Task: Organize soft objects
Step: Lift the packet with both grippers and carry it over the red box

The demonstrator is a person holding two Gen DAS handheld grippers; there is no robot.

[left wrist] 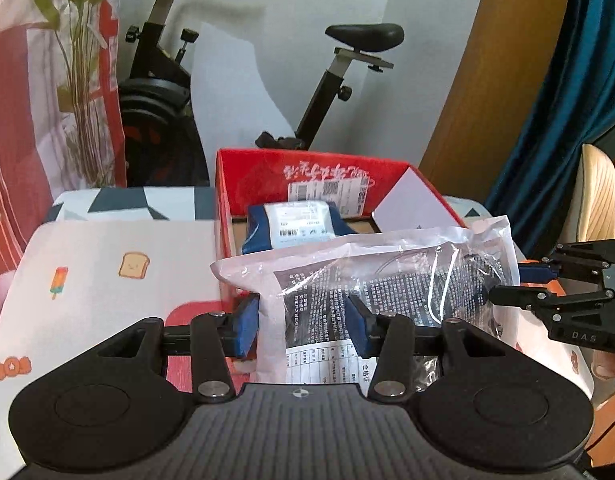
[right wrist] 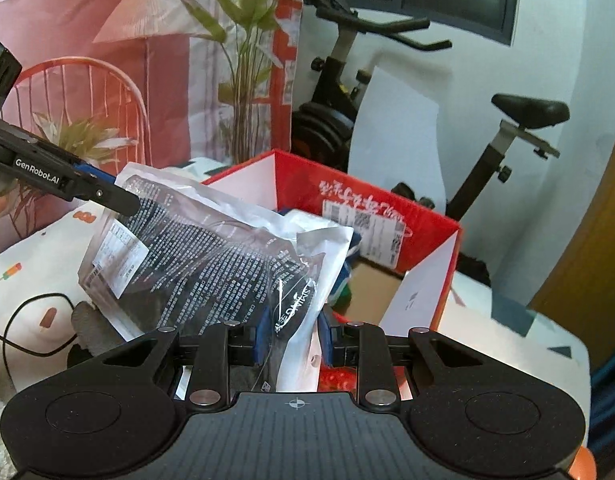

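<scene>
A clear plastic bag [left wrist: 387, 284] with printed text and dark contents hangs between both grippers, just in front of an open red cardboard box [left wrist: 307, 176]. My left gripper [left wrist: 303, 324] is shut on the bag's near left part. My right gripper [right wrist: 293, 334] is shut on the bag's other end [right wrist: 211, 256]; it shows in the left wrist view [left wrist: 503, 284] at the bag's right edge. My left gripper shows in the right wrist view [right wrist: 119, 196] at the bag's top left corner. A blue packet with a white label [left wrist: 295, 226] lies inside the box [right wrist: 387, 208].
The table [left wrist: 107, 264] has a white cloth printed with toast and ice lollies. An exercise bike [left wrist: 235, 80] stands behind the box. A black cable [right wrist: 31, 328] and a grey soft object [right wrist: 91, 328] lie left of the bag. A blue curtain [left wrist: 579, 92] hangs at the right.
</scene>
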